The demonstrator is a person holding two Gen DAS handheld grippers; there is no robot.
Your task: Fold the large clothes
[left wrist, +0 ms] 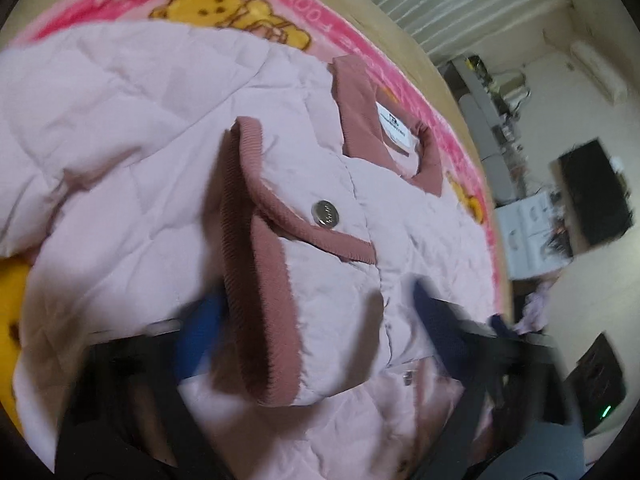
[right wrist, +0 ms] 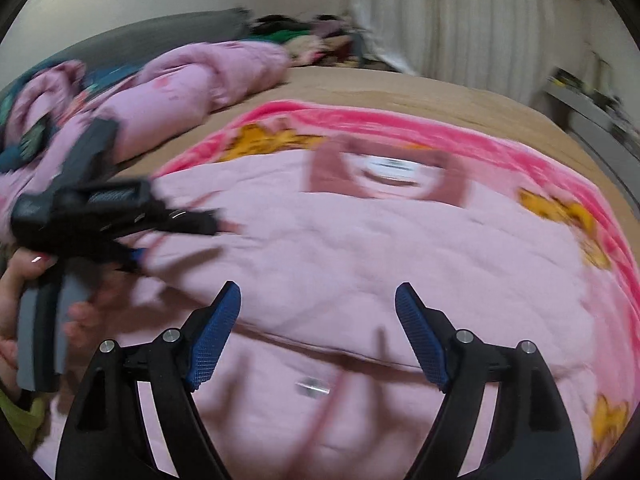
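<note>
A pink quilted jacket [right wrist: 360, 240] lay spread on a pink cartoon blanket [right wrist: 520, 152] on the bed. The left gripper [left wrist: 316, 320] had its jaws around a sleeve cuff [left wrist: 260, 264], but whether the pads pressed on it I cannot tell. The right gripper [right wrist: 318, 308] stood apart, empty, above the jacket. The step seemed to be folding in the sleeve; next the cuff needs a firm hold.
</note>
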